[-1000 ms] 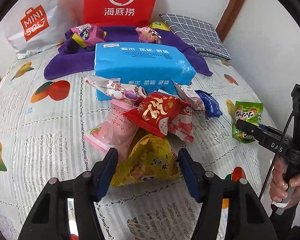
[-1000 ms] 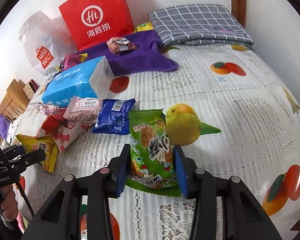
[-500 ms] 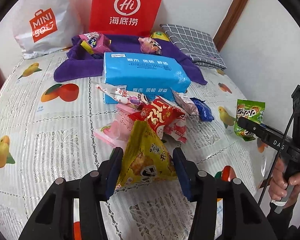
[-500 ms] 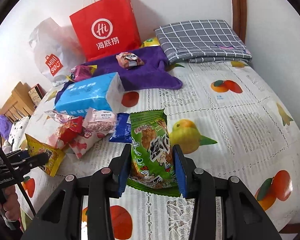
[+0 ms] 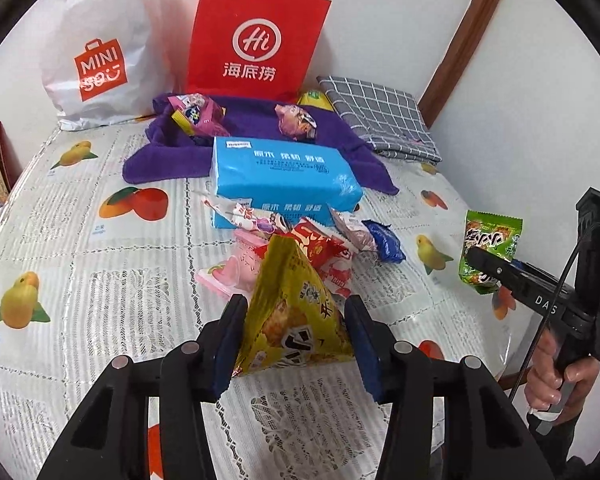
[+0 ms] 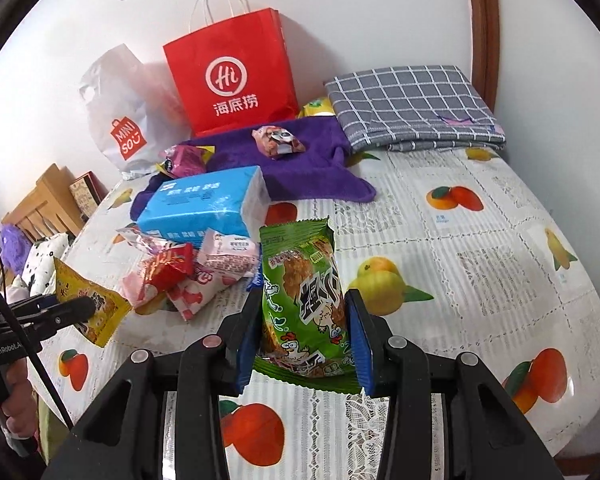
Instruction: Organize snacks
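My left gripper [image 5: 294, 320] is shut on a yellow snack bag [image 5: 296, 312] and holds it above the table; the bag also shows in the right wrist view [image 6: 90, 300]. My right gripper [image 6: 302, 316] is shut on a green snack bag [image 6: 304, 300], lifted off the table; it shows in the left wrist view [image 5: 488, 248] too. A pile of snacks lies beyond: a red packet [image 5: 320, 246], pink packets [image 5: 236, 268] and a blue packet [image 5: 384, 240]. Two snacks [image 5: 296, 122] [image 5: 196, 114] lie on a purple towel [image 5: 256, 148] at the back.
A blue tissue pack [image 5: 284, 180] lies between the pile and the towel. A red paper bag [image 5: 256, 40] and a white Miniso bag [image 5: 100, 48] stand against the wall. A folded grey checked cloth [image 5: 380, 116] lies at the back right. The table edge drops off at right.
Both grippers have risen and drawn back from the pile. The left closed on the yellow bag and lifted it; the green bag has come up off the table in the right gripper.
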`<state>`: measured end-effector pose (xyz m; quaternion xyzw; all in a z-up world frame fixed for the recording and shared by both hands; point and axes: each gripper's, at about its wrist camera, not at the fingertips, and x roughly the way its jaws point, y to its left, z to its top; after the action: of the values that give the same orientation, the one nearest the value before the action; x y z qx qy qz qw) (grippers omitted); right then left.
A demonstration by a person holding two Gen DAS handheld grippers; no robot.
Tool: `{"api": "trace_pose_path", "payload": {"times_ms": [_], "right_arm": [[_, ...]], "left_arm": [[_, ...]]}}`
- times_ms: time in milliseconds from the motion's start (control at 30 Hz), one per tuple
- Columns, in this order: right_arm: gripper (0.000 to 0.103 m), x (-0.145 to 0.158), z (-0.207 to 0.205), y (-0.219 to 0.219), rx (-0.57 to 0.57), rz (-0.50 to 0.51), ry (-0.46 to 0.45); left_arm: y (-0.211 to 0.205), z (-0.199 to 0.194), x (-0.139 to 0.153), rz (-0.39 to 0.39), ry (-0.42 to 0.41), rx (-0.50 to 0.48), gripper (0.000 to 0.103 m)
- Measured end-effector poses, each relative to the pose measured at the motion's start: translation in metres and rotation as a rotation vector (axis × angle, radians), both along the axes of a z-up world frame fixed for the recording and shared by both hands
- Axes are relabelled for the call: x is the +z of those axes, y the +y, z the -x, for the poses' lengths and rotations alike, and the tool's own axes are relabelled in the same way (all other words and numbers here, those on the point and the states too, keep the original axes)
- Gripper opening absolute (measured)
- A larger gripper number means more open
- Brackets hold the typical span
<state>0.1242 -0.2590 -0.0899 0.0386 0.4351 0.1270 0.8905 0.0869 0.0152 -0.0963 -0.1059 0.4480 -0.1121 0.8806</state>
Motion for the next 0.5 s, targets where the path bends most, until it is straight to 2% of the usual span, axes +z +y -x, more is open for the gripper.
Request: {"api": "trace_pose_path", "payload": {"times_ms": [233,500], "right_arm": [[0.04,0.015,-0.004,0.008,0.05,-0.017,-0.022],[0.04,0.033,-0.028,0.02,0.148,-0.028,-0.046]], "left_arm": [[0.0,0.004,0.016,-0.001,-0.028,0.045,0.048],[-0.006,-0.011,0.032,0.018,-0.046,0.102,0.047]]}}
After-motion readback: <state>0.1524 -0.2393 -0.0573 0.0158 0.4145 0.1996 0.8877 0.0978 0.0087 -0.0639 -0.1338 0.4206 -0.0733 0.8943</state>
